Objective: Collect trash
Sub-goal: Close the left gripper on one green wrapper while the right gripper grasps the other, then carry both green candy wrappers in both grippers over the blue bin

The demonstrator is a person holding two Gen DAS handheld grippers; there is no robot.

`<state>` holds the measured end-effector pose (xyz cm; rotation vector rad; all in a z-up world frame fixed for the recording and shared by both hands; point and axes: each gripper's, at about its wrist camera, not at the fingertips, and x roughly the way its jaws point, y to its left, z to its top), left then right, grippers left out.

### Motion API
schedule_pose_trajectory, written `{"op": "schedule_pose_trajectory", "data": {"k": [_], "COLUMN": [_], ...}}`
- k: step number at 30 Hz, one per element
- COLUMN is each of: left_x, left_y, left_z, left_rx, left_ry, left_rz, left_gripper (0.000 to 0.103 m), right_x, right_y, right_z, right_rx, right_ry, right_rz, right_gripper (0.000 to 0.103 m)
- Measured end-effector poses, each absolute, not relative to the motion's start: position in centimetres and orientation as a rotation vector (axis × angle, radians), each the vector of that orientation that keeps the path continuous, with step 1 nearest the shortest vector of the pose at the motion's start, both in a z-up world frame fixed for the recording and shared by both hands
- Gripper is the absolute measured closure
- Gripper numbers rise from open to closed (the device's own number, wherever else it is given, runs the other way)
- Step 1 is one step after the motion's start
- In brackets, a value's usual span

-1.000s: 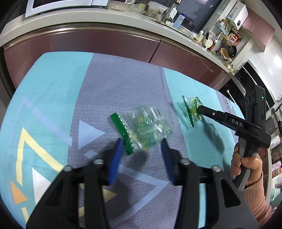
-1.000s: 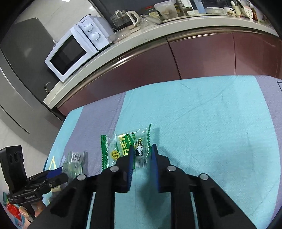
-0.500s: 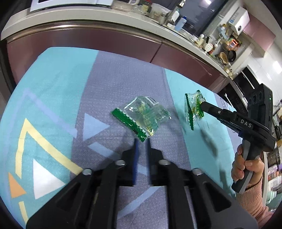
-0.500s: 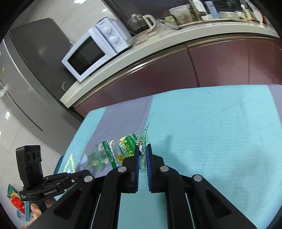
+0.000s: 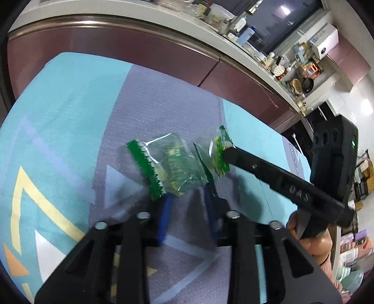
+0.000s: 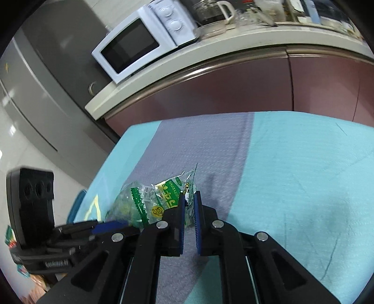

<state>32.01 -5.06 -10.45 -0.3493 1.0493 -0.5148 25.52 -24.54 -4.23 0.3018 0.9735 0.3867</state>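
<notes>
A crumpled clear wrapper (image 5: pixel 174 167) with a green serrated edge lies on the teal and grey tablecloth (image 5: pixel 58 105). My left gripper (image 5: pixel 187 196) has its blue pads on either side of the wrapper's near end, and its jaws are closing. In the right wrist view the same wrapper (image 6: pixel 125 205) sits at the left gripper's tip. My right gripper (image 6: pixel 189 202) is shut on a green and yellow snack wrapper (image 6: pixel 169 198), held just above the cloth. In the left wrist view that snack wrapper (image 5: pixel 219 154) hangs from the right gripper (image 5: pixel 228 152), right beside the clear one.
Maroon cabinet fronts (image 6: pixel 233 88) under a pale counter run along the table's far side. A white microwave (image 6: pixel 138 44) and a glass kettle (image 6: pixel 212 11) stand on the counter. A grey fridge (image 6: pixel 35 81) is at the left. A hand (image 5: pixel 301 230) holds the right gripper's handle.
The right gripper has carried the snack wrapper across the cloth until it sits beside the clear wrapper. The clear wrapper's near end now lies between the left pads.
</notes>
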Motion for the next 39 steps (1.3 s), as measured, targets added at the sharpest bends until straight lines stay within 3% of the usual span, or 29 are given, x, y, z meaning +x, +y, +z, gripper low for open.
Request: {"op": "schedule_pose_trajectory", "data": {"k": [4,19,39], "left_x": [32.5,28.1,15.3], "left_y": [-4.3,-0.6,12.0], "left_z": [-11.1,-9.3,-6.7], "left_rx": [-0.388,-0.348,-0.356], "left_ry": [1.052,0.945,0.852], "left_rz": [-0.509,-0.469,-0.383], "left_gripper": [0.102,0.102,0.102], "right_x": [25.4,24.0,20.4], "right_y": [-24.3,-24.0,-15.1], "right_z": [-4.2,-3.1,-0.5], "right_rx": [0.29,0.296,0.254], "right_ry": [0.971,0.933,0.914], "right_rz": [0.39,0.439,0.664], "right_gripper": [0.097,0.097,0.097]}}
